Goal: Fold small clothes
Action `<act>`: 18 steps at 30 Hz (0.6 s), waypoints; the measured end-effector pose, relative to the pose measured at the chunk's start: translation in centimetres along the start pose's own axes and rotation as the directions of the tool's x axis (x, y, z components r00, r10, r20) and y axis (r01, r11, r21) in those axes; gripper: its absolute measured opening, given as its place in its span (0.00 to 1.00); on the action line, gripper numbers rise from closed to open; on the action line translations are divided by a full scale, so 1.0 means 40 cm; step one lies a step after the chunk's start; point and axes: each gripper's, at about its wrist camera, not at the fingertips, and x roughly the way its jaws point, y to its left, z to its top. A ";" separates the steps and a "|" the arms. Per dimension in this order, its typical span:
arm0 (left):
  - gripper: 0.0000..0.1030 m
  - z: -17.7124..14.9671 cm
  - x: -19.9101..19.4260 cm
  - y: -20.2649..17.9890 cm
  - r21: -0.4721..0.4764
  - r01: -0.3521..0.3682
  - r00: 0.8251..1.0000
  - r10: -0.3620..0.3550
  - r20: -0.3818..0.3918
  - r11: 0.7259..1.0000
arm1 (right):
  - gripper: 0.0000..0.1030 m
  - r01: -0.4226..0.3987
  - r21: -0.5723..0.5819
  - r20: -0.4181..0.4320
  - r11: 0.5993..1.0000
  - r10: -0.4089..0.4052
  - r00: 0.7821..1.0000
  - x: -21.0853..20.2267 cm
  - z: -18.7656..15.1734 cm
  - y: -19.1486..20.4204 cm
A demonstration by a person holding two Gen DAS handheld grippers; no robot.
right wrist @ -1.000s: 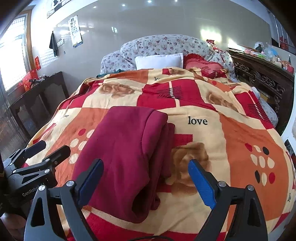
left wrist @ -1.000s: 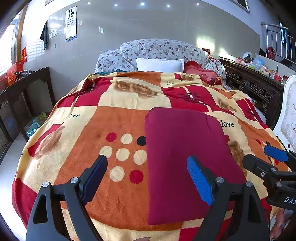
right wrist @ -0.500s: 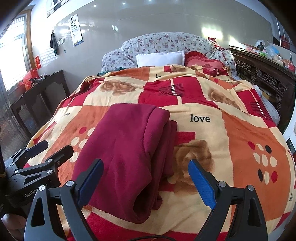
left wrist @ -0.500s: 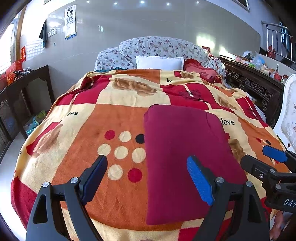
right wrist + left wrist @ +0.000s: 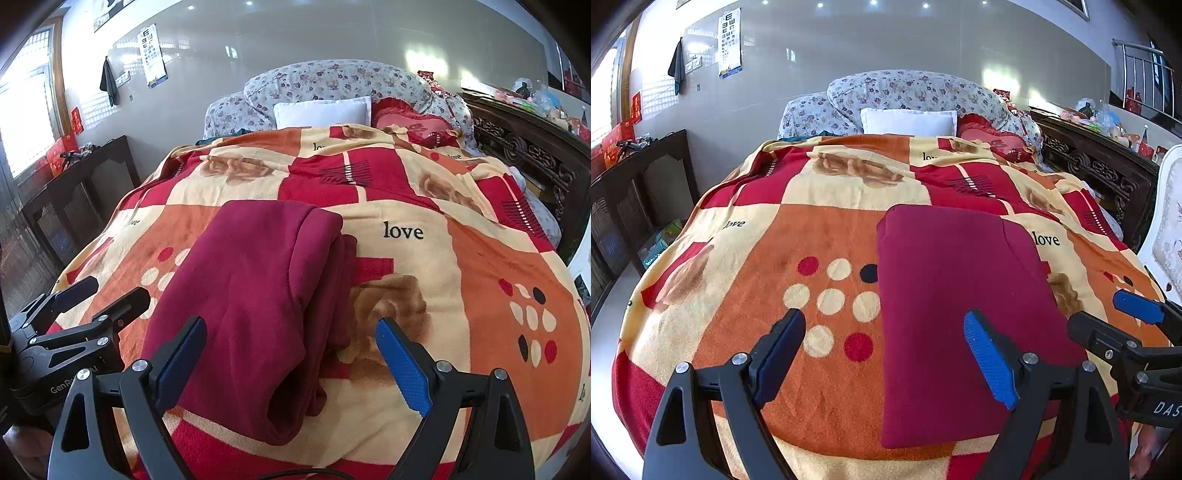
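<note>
A dark red garment (image 5: 956, 302) lies folded into a long rectangle on the patterned bed blanket (image 5: 812, 240). In the right wrist view the same garment (image 5: 251, 291) shows stacked layers along its right edge. My left gripper (image 5: 884, 354) is open and empty, above the garment's near left edge. My right gripper (image 5: 291, 360) is open and empty, above the garment's near right end. The right gripper also shows in the left wrist view (image 5: 1115, 325), and the left gripper in the right wrist view (image 5: 99, 295).
Pillows (image 5: 908, 122) and a floral quilt (image 5: 916, 92) lie at the head of the bed. A dark wooden cabinet (image 5: 639, 184) stands to the left, a carved wooden bench (image 5: 1100, 173) and a white chair (image 5: 1167, 236) to the right.
Both grippers stay open and empty. Both views have drifted slightly, and the garment has not moved.
</note>
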 end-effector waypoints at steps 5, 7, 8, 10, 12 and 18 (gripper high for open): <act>0.85 0.000 0.001 -0.001 0.000 0.000 1.000 0.000 0.001 1.000 | 0.93 -0.002 -0.004 -0.007 1.000 0.002 1.000 0.004 -0.002 0.003; 0.85 0.002 0.001 -0.002 -0.001 0.001 1.000 -0.001 0.000 1.000 | 0.93 -0.003 -0.003 -0.008 1.000 0.003 1.000 0.005 -0.002 0.003; 0.85 0.003 0.001 -0.003 0.000 0.000 1.000 0.000 0.001 1.000 | 0.93 -0.002 -0.003 -0.008 1.000 0.002 1.000 0.005 -0.003 0.002; 0.85 0.003 0.001 -0.003 0.003 0.000 1.000 0.000 0.003 1.000 | 0.93 -0.004 -0.001 -0.008 1.000 0.004 1.000 0.006 -0.003 0.001; 0.85 -0.002 0.002 -0.003 0.010 0.000 1.000 0.000 0.010 1.000 | 0.93 -0.005 0.003 -0.011 1.000 0.005 1.000 0.008 -0.004 -0.002; 0.85 -0.015 0.006 -0.005 0.016 0.004 1.000 -0.004 0.015 1.000 | 0.93 -0.007 0.006 -0.013 1.000 0.007 1.000 0.011 -0.004 -0.009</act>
